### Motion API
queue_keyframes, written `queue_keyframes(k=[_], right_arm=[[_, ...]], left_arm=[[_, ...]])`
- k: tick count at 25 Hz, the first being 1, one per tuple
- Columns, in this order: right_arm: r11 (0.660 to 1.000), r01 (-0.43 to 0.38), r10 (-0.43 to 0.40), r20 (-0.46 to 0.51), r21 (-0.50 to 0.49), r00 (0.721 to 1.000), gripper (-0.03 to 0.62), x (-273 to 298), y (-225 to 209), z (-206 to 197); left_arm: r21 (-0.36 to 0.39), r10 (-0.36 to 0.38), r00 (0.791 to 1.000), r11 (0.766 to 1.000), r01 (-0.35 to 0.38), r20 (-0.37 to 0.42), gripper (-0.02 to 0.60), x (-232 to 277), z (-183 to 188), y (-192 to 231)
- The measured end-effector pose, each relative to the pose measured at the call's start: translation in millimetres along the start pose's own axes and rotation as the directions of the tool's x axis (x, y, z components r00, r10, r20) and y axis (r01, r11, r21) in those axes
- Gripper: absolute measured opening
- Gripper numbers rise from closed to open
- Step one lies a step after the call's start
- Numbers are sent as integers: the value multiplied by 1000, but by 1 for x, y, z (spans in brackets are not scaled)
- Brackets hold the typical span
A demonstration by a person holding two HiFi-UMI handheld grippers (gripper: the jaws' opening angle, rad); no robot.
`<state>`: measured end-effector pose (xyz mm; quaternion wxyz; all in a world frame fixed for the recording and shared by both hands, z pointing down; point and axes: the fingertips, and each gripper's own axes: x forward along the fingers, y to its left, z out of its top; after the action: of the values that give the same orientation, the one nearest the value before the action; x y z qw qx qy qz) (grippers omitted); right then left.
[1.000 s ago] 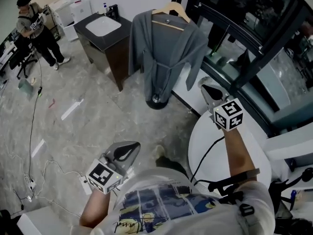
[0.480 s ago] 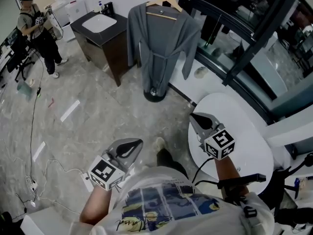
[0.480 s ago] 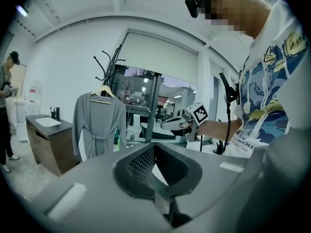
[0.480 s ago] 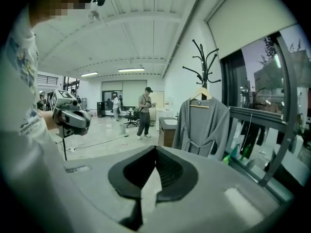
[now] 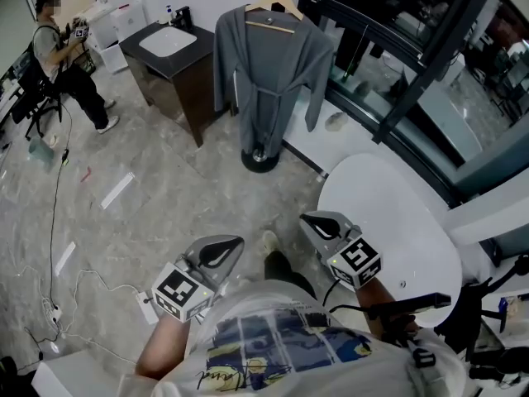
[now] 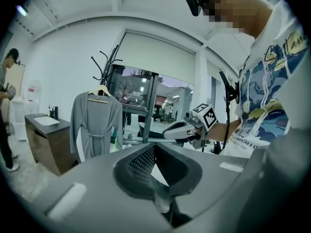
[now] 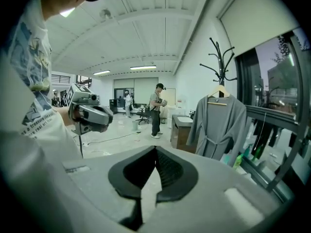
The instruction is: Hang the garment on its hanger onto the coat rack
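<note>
A grey robe (image 5: 264, 73) hangs on a wooden hanger (image 5: 275, 7), hooked on the black coat rack (image 5: 259, 160) by the window. Both grippers are held close to the person's body, well apart from the robe. The left gripper (image 5: 230, 244) is shut and holds nothing. The right gripper (image 5: 310, 219), over the edge of the white table, is also shut and holds nothing. In the left gripper view the robe (image 6: 95, 125) hangs at the far left under the rack (image 6: 104, 64). In the right gripper view the robe (image 7: 218, 125) hangs at the right.
A dark cabinet with a white sink (image 5: 169, 44) stands left of the rack. A round white table (image 5: 413, 238) is at the right, against a glass wall (image 5: 430, 64). A person (image 5: 62, 52) stands at the far left. Cables (image 5: 58, 292) lie on the floor.
The right gripper has drawn back from beside the robe, down and left toward the body. The left gripper has hardly moved. The robe stays on the rack.
</note>
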<state>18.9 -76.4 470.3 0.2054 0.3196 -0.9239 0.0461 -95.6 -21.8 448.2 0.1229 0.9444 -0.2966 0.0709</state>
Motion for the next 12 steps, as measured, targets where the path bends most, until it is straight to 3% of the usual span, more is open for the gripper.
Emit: queue_keyframes(k=[12], right_arm=[[994,-87,86,-7,-60,996,2,1,40,3]], left_arm=[[-5,9,1000,1000,-9,5,3,-11,-2,-13]])
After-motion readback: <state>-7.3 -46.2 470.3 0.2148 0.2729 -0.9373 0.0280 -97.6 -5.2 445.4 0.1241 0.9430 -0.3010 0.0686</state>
